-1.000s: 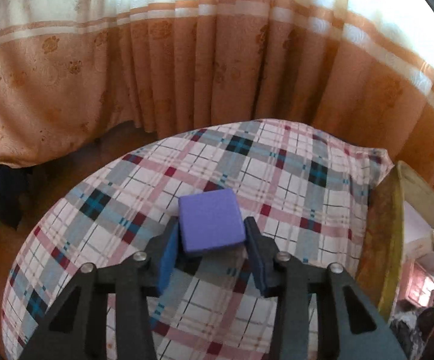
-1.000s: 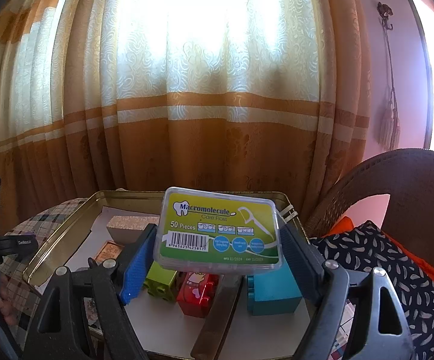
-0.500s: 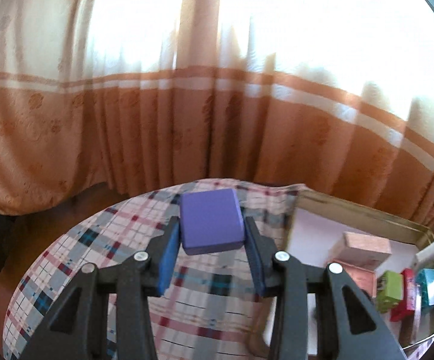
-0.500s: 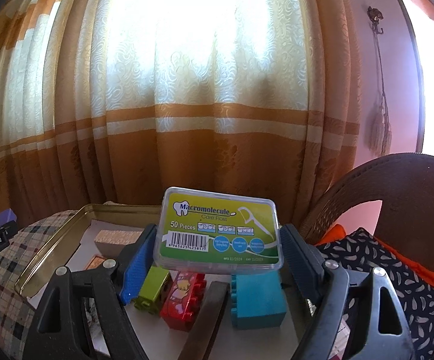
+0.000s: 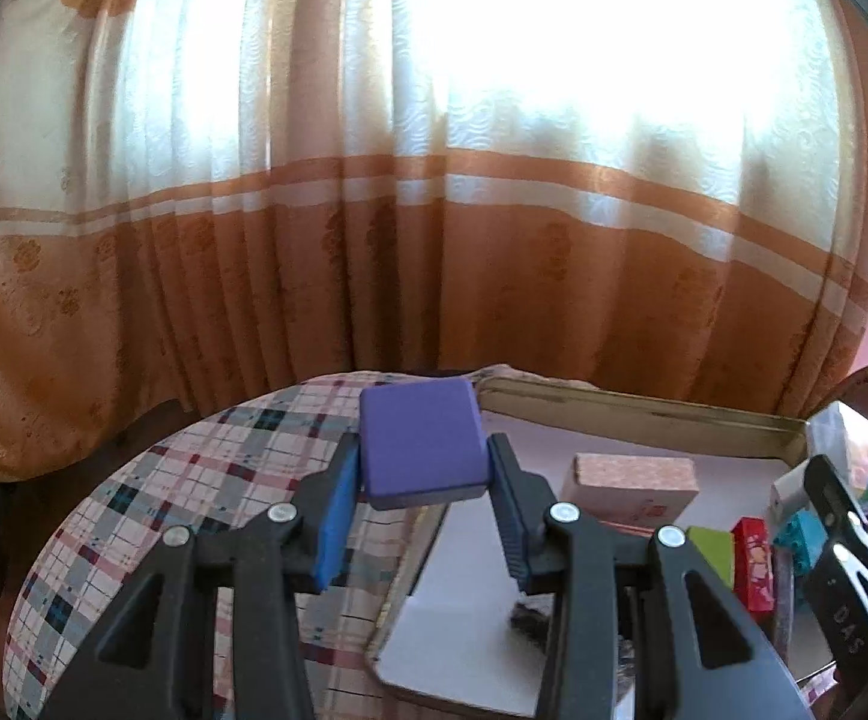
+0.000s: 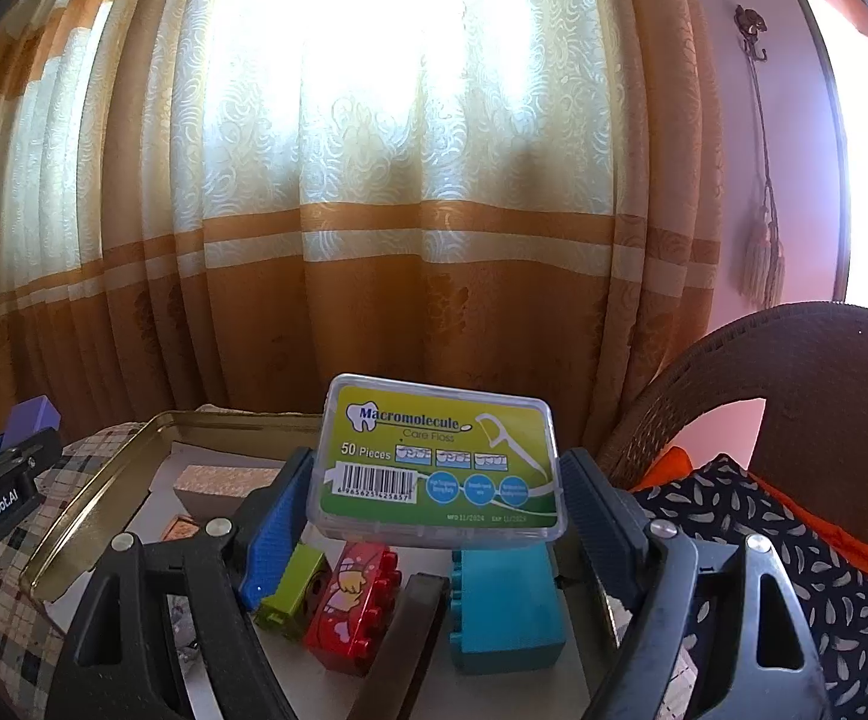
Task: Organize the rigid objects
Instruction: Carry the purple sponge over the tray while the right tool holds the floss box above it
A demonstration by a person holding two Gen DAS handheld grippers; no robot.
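The tray sits on the checked cloth, open and lined with white, and partly filled: a tan box toward the back, green, red and teal bricks nearer the front. The right gripper is clamped on a floss box above those bricks. The left gripper is clamped on a purple block, held over the tray's near-left edge. To do this well, carry the block fully past the rim, lower it onto the bare liner left of the tan box (plenty of room there), and release only once it rests flat.
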